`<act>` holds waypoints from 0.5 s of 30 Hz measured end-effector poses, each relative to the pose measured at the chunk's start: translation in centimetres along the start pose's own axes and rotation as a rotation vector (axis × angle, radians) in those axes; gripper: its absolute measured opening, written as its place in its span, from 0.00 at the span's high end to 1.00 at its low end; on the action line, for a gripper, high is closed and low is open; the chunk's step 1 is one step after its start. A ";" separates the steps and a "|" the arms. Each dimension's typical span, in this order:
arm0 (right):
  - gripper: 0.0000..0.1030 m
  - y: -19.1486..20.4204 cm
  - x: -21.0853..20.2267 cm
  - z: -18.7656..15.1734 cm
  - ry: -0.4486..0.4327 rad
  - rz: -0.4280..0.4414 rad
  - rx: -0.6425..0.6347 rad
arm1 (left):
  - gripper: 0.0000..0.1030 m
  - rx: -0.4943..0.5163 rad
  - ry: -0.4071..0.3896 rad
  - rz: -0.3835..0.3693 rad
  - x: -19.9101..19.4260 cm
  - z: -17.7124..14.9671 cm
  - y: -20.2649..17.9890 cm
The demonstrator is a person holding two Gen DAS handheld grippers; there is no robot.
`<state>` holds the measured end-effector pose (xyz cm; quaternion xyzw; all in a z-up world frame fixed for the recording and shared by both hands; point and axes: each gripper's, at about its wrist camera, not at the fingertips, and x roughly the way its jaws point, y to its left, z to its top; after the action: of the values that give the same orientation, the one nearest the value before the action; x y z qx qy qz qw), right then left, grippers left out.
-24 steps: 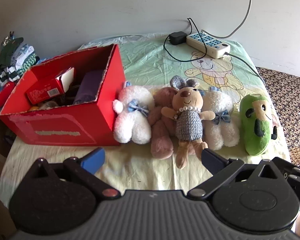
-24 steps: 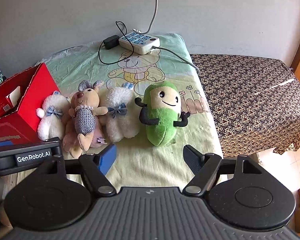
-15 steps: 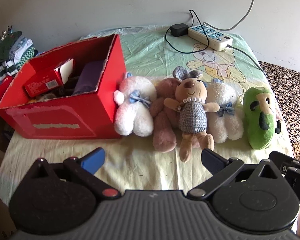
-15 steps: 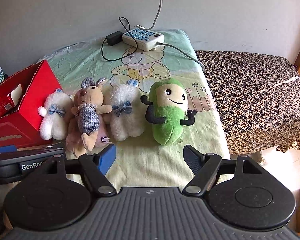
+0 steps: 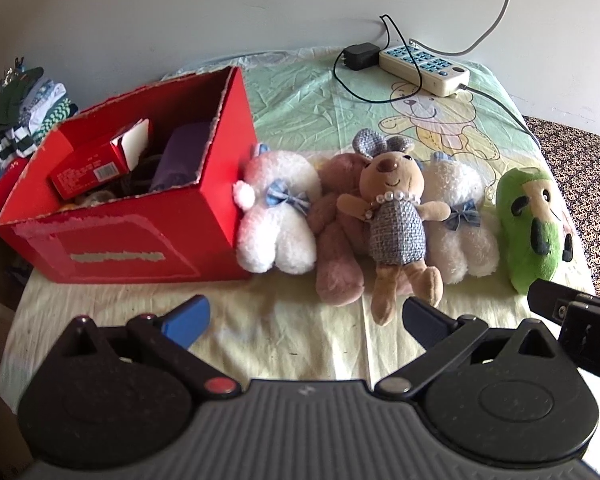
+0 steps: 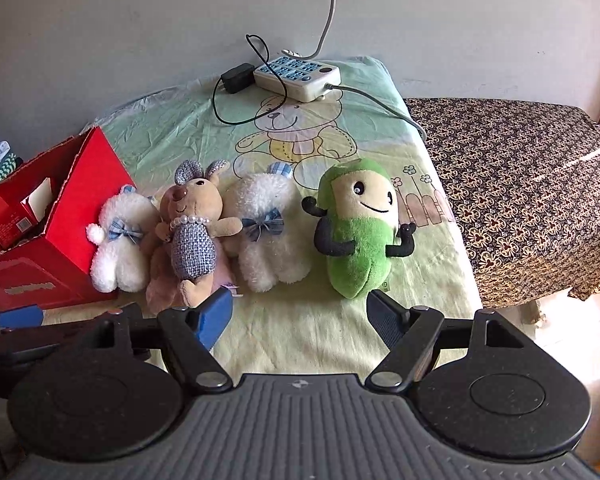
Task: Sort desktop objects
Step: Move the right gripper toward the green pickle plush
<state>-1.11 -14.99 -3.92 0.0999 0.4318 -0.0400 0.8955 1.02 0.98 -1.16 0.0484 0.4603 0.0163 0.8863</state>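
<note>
So the plushies sit in a row on the table, running from the red box [image 5: 140, 236] at 9 o'clock out to 3 o'clock: white bear [image 5: 278, 216] touching the box wall, pink plush [image 5: 336, 240] under the bunny [image 5: 396, 220], second white bear [image 5: 460, 224], then the green pea [image 6: 360, 236] at the end. The box holds a small carton [image 5: 96, 164] and some dark stuff; no plush visible in it.

Both claws are spread wide with nothing in them. The left gripper [image 5: 306, 320] hovers at 6 o'clock of the pink plush and bunny; the right gripper [image 6: 300, 312] sits at 6 o'clock of the pea and second bear.

Handling-wise, my guess: all light, squishy and not fragile, so they'll compress a lot before the fingers really bite. Fuzzy fabric should give decent friction. I'd pinch across the fat middle of the body, not a limb or ear, since those flop. The bunny lies on the pink one, so grabbing low could drag both. The pea stands apart, so it looks like the cleanest grab.
</note>
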 end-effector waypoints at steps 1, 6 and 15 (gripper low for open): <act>0.26 0.1 0.1 0.0 0.001 0.002 -0.001 | 0.01 -0.002 0.001 0.002 0.1 0.1 0.1; 0.26 0.5 0.3 0.2 0.002 0.002 -0.015 | 0.01 -0.003 0.008 -0.001 0.4 0.3 0.2; 0.26 0.5 1.0 0.3 0.020 0.001 -0.010 | 0.01 0.002 0.017 -0.004 1.0 0.4 -0.2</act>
<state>-0.19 -14.52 -4.40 0.0962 0.4409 -0.0363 0.8917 1.90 0.85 -1.77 0.0481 0.4677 0.0146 0.8824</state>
